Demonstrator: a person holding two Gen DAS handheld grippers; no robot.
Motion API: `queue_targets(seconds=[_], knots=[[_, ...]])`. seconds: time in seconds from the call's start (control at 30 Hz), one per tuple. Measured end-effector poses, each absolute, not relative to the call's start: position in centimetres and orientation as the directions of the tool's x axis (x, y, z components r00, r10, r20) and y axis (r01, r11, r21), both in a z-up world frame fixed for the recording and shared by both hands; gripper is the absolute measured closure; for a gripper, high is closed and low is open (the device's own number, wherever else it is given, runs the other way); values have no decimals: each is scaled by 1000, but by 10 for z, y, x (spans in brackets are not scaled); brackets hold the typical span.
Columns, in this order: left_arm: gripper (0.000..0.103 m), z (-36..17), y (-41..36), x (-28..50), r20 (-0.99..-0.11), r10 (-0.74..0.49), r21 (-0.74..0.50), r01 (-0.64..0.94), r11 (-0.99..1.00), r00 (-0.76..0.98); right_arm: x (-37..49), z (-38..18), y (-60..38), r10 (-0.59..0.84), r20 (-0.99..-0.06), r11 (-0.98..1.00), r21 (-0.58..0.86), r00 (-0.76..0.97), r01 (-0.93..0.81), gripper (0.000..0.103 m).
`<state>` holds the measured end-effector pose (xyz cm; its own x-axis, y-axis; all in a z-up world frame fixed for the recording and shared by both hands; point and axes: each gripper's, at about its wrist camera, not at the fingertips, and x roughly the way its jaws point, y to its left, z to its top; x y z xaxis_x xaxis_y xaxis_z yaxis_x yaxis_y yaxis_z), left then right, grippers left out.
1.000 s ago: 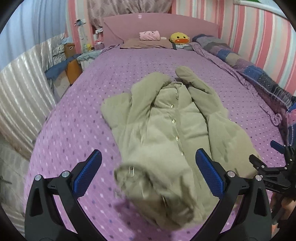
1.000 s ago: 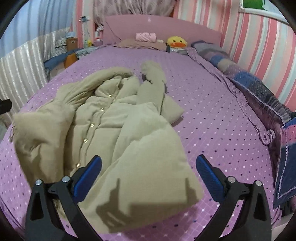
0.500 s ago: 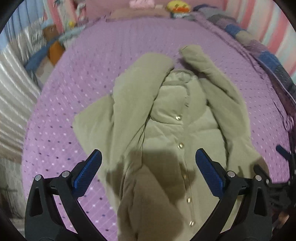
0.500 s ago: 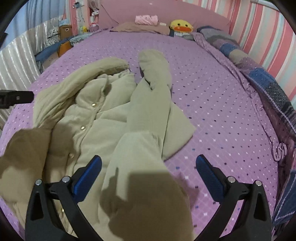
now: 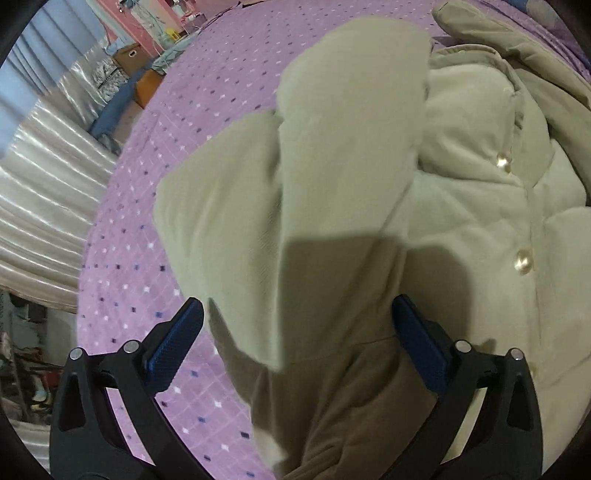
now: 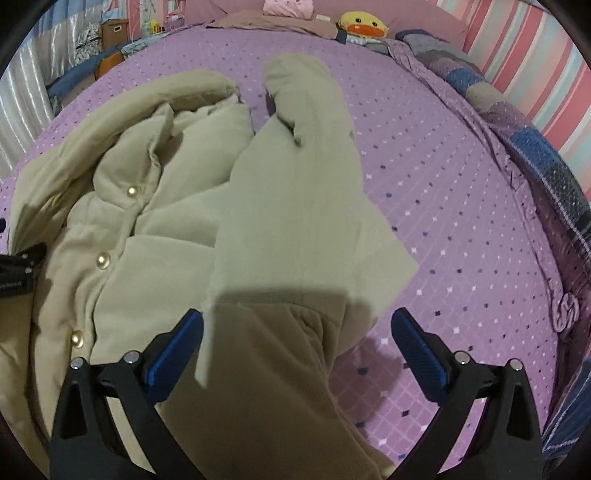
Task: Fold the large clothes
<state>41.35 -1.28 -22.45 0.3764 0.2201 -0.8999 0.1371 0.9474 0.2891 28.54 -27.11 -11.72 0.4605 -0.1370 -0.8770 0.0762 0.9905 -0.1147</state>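
Note:
A large beige padded coat with pearl buttons lies front up on the purple dotted bedspread. My left gripper is open and hovers low over the coat's left sleeve and side panel; the cloth lies between the blue pads without being clamped. My right gripper is open too, just above the coat's right sleeve, which runs away from me towards the headboard. The coat's body spreads to the left of it. The left gripper shows at the left edge of the right wrist view.
A yellow duck plush and a pink cushion sit at the headboard. A patchwork quilt is bunched along the bed's right side. A cardboard box and a silvery curtain stand beyond the left edge.
Both grippers have moved forward and down over the coat, the left towards its left sleeve, the right towards its right sleeve. Both stayed open.

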Motion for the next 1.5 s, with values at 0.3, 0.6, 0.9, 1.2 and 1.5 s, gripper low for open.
queue_targets(seconds=[0.3, 0.6, 0.9, 1.2, 1.5], knots=[[14, -235, 5, 419, -927, 100, 161, 142, 977, 362, 283, -120, -264, -43, -895, 999, -42, 444, 11, 38], [74, -233, 7, 399, -913, 122, 184, 123, 975, 390, 270, -112, -277, -59, -885, 997, -32, 462, 66, 77], [89, -214, 71, 344, -890, 140, 140, -32, 990, 434, 215, -78, -313, -155, -846, 973, -43, 510, 226, 90], [90, -240, 170, 266, -917, 14, -50, -149, 988, 399, 177, -92, -372, -78, -874, 936, 102, 480, 337, 88], [22, -237, 173, 245, -869, -32, -82, -81, 993, 493, 147, -59, -392, 69, -795, 969, 197, 603, 150, 26]])
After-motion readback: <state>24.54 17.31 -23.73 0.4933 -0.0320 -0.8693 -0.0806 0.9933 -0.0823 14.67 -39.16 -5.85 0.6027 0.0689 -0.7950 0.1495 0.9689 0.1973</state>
